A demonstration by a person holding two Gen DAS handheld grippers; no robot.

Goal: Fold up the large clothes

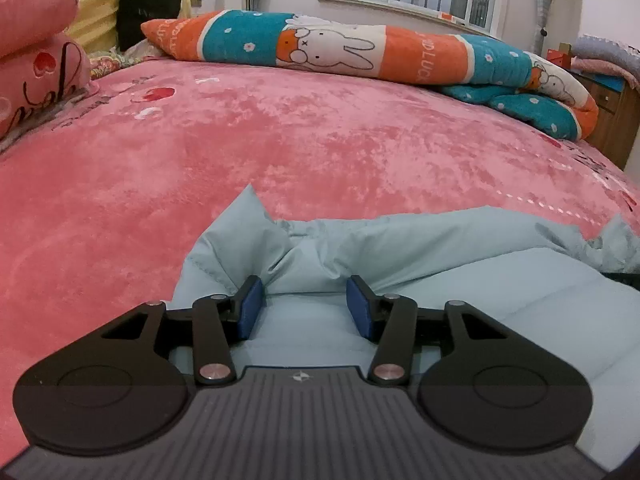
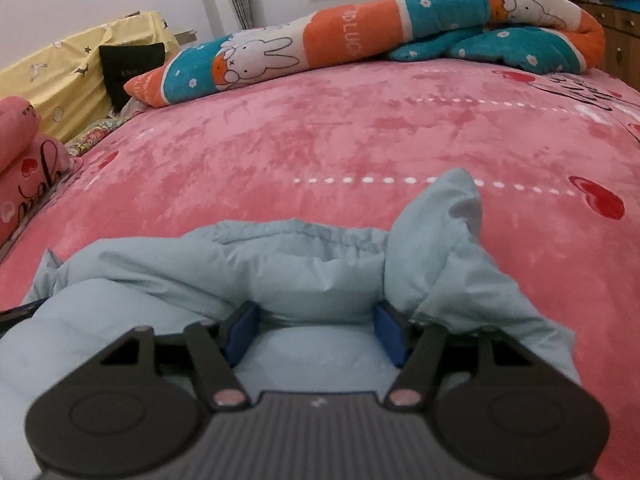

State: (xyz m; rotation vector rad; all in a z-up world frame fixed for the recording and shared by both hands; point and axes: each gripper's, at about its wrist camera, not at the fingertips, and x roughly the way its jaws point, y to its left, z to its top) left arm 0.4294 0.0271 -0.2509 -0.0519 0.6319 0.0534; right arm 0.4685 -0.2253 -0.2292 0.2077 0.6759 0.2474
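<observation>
Lying along the near edge of the pink bed [image 1: 280, 152], the pale blue padded garment [image 1: 500, 280] is seen with its long axis running from nine to three o'clock. In the left wrist view, the left gripper [image 1: 306, 306] is held over the garment's left end; its fingers [image 1: 250, 312] are spread apart, with a ridge of cloth between them but not pinched. In the right wrist view, the right gripper [image 2: 316, 334] is poised likewise over the right end, fingers [image 2: 390, 334] released. From each gripper, the bunched far hem lies at twelve o'clock. Neither hand is judged nearer; each end is matched by its own gripper.
</observation>
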